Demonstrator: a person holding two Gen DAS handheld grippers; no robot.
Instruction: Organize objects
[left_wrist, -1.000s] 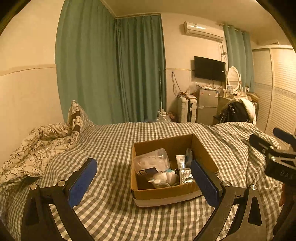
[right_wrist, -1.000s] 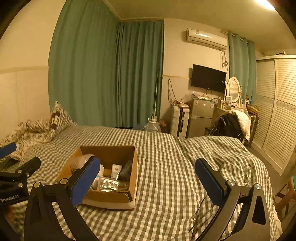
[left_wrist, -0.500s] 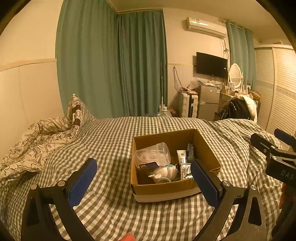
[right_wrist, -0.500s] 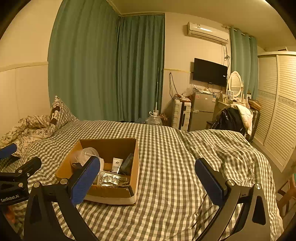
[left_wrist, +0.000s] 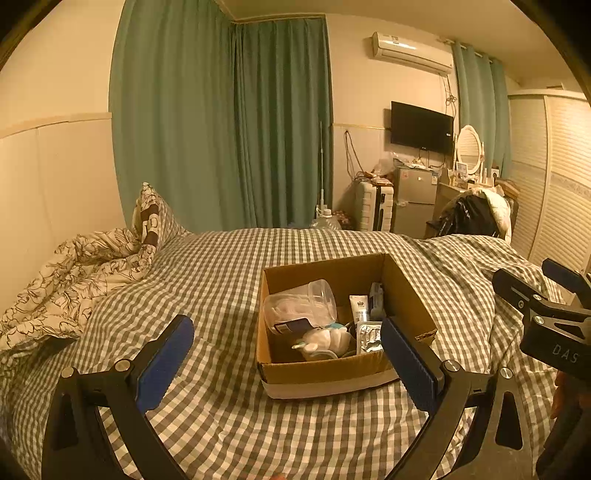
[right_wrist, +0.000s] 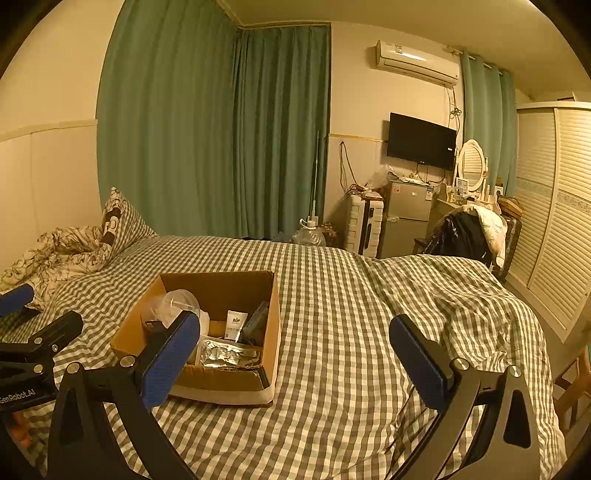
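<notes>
An open cardboard box (left_wrist: 332, 373) stands on the checked bed (left_wrist: 221, 280). It holds a clear plastic tub (left_wrist: 301, 304), a white tube (left_wrist: 360, 306), a foil blister pack (left_wrist: 369, 336) and a white rounded item (left_wrist: 325, 341). The box also shows in the right wrist view (right_wrist: 221, 380), with the tube (right_wrist: 235, 325) and foil pack (right_wrist: 225, 354) inside. My left gripper (left_wrist: 286, 356) is open and empty, hovering before the box. My right gripper (right_wrist: 295, 350) is open and empty, to the right of the box.
A crumpled patterned duvet (left_wrist: 74, 280) and a pillow (left_wrist: 149, 218) lie at the bed's left. Green curtains (left_wrist: 221, 129), a suitcase (left_wrist: 373, 206), a small fridge (left_wrist: 413, 199), a chair with clothes (left_wrist: 469, 218) and a wardrobe (left_wrist: 554, 177) stand beyond the bed.
Both views have tilted down a little and shifted slightly, so the box sits lower and a bit nearer in frame. Both grippers stay open.
</notes>
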